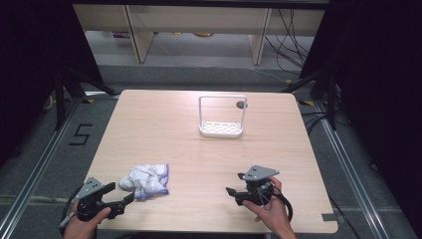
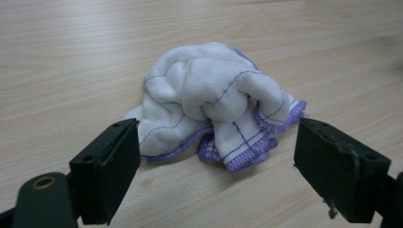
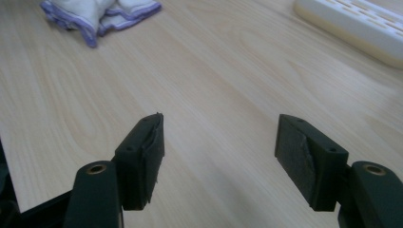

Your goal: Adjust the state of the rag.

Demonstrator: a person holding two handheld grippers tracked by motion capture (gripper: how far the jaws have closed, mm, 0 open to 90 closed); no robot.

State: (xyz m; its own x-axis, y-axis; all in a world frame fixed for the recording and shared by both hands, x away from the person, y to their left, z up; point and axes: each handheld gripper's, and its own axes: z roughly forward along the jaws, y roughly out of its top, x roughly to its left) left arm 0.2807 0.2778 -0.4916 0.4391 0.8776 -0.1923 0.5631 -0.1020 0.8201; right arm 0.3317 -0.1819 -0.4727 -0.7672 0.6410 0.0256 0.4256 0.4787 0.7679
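A crumpled white cloth with purple edging [image 1: 146,180] lies on the wooden table near its front left. My left gripper [image 1: 119,195] is just left of it, open, its jaws pointing at the cloth. In the left gripper view the cloth [image 2: 214,102] sits right beyond the two spread jaws, my left gripper [image 2: 218,137] holding nothing. My right gripper [image 1: 233,192] rests open near the front right, held by a hand. In the right gripper view my right gripper [image 3: 218,137] has only bare wood between its jaws, and the cloth [image 3: 97,12] lies at the far upper left.
A white rack [image 1: 222,116] with a perforated base and a tall loop handle stands at the table's back centre; its base edge [image 3: 351,26] is visible at upper right in the right gripper view. The table's front edge [image 1: 219,231] is close to both hands.
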